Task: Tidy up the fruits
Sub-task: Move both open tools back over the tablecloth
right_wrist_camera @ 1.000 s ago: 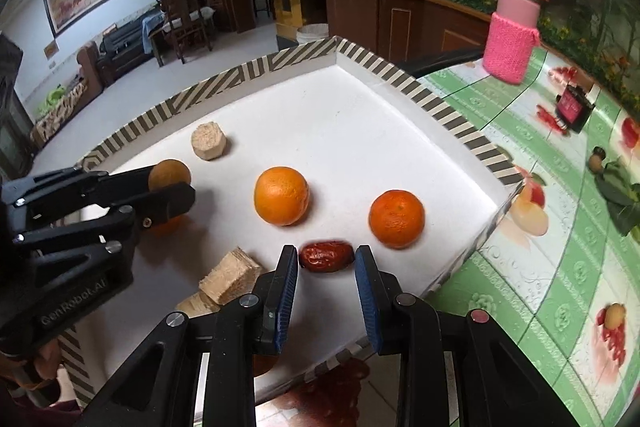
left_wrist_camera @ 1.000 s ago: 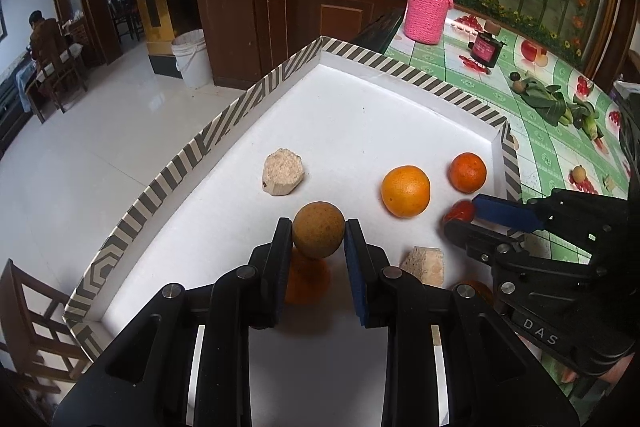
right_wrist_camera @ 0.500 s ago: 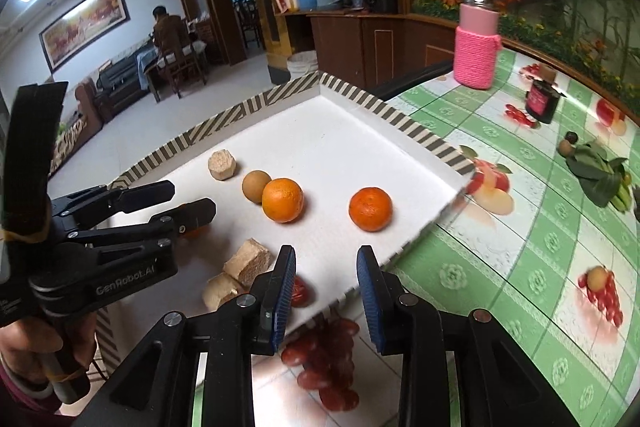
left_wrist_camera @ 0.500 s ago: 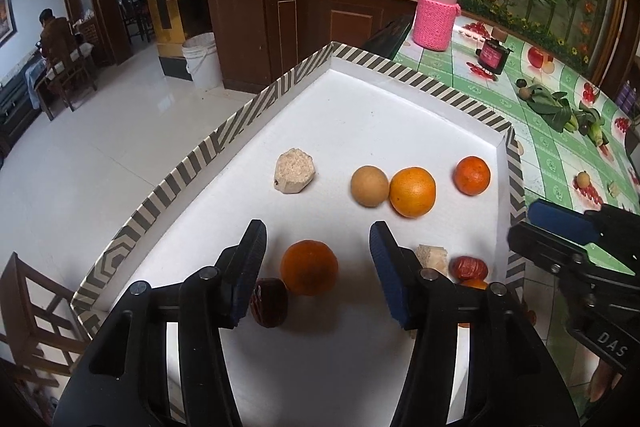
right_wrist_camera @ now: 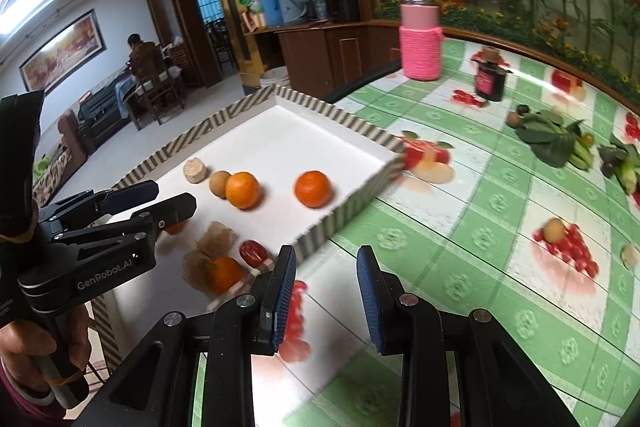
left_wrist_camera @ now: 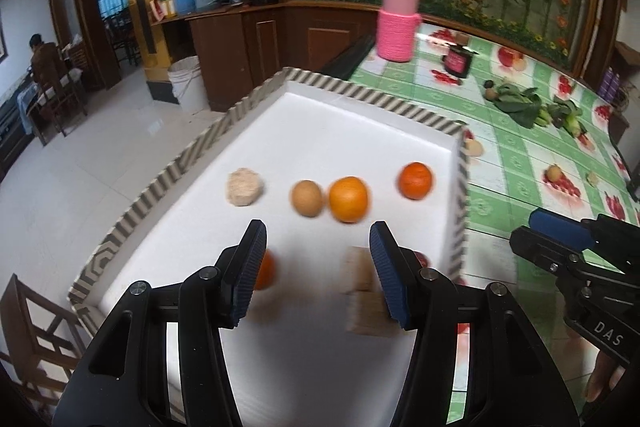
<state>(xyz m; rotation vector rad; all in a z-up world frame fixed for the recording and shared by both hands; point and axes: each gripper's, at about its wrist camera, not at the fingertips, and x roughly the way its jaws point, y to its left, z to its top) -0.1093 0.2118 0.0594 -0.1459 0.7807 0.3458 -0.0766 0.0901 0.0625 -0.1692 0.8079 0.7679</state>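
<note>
Tray point(left_wrist_camera: 420, 119): white, shallow, with a striped rim; it rests on the counter point(right_wrist_camera: 500, 227), which wears a green checked cloth printed with fruit.
Back row: four items in a line across the tray, seen from the left wrist as a tan biscuit-like cake point(left_wrist_camera: 245, 186) at 9 o'clock, a brown round fruit point(left_wrist_camera: 306, 197) touching a large orange point(left_wrist_camera: 348, 199), and a darker mandarin point(left_wrist_camera: 415, 180) apart at 3 o'clock.
Near items: a small orange point(left_wrist_camera: 266, 269) partly hidden behind the left finger; two tan blocks point(left_wrist_camera: 366, 291), blurred; a red date point(right_wrist_camera: 253, 252) just beside the tray's near rim; another orange fruit point(right_wrist_camera: 224, 274) half under the tan blocks.
Left hand-held gripper point(left_wrist_camera: 318, 267): jaws spread wide and empty, above the tray's near half, no fruit between them.
Right hand-held gripper point(right_wrist_camera: 326, 291): jaws parted and empty, over the cloth just outside the tray's near corner.
Handling, oranges: judged firm, round and moderately heavy; the waxy peel may slip and the shape rolls. Take hold across the widest girth, pads level, with light pressure.
Handling, brown round fruit: likely light with a thin skin; it touches the large orange, so approach from its free side at 9 o'clock.
Handling, date: small, soft and low-lying; pinch along the short axis, close to the tray floor.
Handling, tan blocks: material uncertain, possibly crumbly; grip the flat faces gently.
Risk: a nudged orange may roll along the smooth tray floor.
</note>
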